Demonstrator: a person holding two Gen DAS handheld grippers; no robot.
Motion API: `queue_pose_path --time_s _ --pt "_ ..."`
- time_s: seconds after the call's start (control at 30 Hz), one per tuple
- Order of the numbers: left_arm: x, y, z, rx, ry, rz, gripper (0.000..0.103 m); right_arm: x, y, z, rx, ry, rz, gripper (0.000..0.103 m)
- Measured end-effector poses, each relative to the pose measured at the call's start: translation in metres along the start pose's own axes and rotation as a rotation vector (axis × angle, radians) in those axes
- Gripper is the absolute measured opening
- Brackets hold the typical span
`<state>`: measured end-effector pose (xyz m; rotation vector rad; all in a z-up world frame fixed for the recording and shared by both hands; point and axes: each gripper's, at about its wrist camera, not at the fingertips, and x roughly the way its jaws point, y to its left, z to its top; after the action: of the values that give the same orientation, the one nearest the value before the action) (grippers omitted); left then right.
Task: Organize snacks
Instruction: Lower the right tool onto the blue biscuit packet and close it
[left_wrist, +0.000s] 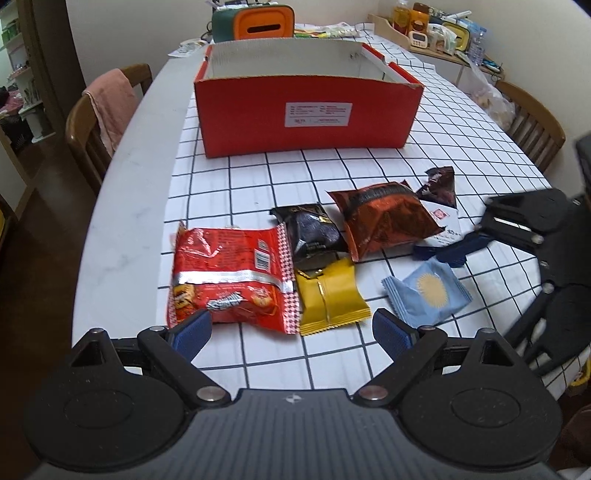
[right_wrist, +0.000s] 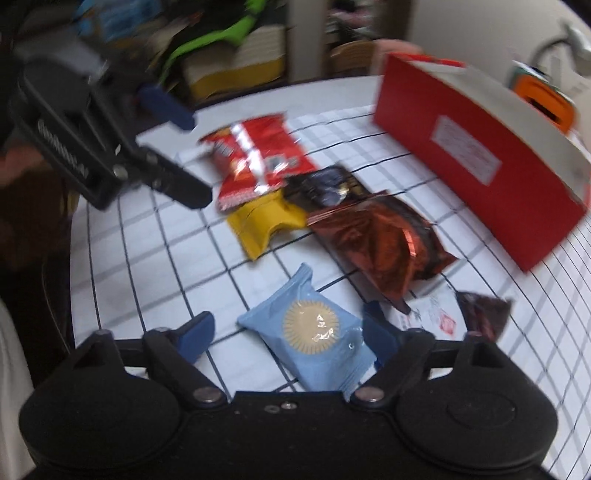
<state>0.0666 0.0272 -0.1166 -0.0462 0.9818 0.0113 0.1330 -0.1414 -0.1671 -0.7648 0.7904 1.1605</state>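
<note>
My right gripper (right_wrist: 284, 332) stands wide open around the light-blue sun-print packet (right_wrist: 314, 341), which lies flat on the grid-patterned tablecloth (left_wrist: 332, 354) between my blue pads. My left gripper (left_wrist: 291, 330), likewise spread wide and holding nothing, hovers before the red snack bag (left_wrist: 231, 275) and yellow packet (left_wrist: 330, 295). The open red box (left_wrist: 306, 110) sits behind the copper bag (left_wrist: 384, 219) and black packet (left_wrist: 314, 230).

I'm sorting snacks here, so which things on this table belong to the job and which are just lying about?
Job: red box; red snack bag; yellow packet; black packet; copper-red bag; light blue packet; dark brown packet.

Lying about: orange and green container; pink cloth on chair; white card.
</note>
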Motion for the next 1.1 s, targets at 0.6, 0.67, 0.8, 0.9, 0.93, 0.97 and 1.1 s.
queue_pose_path --time_s 0.6,0.67,0.8,0.9,0.93,0.97,1.1 --pt "0.033 -0.009 0.021 -0.041 0.045 -0.089 0.093 0.018 -0.009 0.006 -0.032 0.041 0.079 0.05" --pt "0.041 -0.009 0.025 -0.048 0.059 -0.089 0.088 0.017 -0.009 0.003 0.011 0.029 0.067 0.049" --pt "0.054 -0.01 0.029 -0.062 0.092 -0.095 0.079 0.01 -0.006 -0.004 0.08 0.012 0.072 0.048" --pt "0.062 -0.014 0.031 -0.058 0.118 -0.091 0.072 0.009 -0.003 -0.007 0.113 0.011 0.047 0.048" --pt "0.065 -0.015 0.031 -0.055 0.134 -0.085 0.07 0.009 -0.003 -0.007 0.128 0.012 0.038 0.048" --pt "0.068 -0.017 0.03 -0.049 0.145 -0.073 0.067 0.009 -0.003 -0.008 0.147 0.012 0.033 0.048" --pt "0.073 -0.02 0.028 -0.035 0.154 -0.052 0.06 0.005 -0.005 -0.012 0.212 0.001 0.025 0.048"
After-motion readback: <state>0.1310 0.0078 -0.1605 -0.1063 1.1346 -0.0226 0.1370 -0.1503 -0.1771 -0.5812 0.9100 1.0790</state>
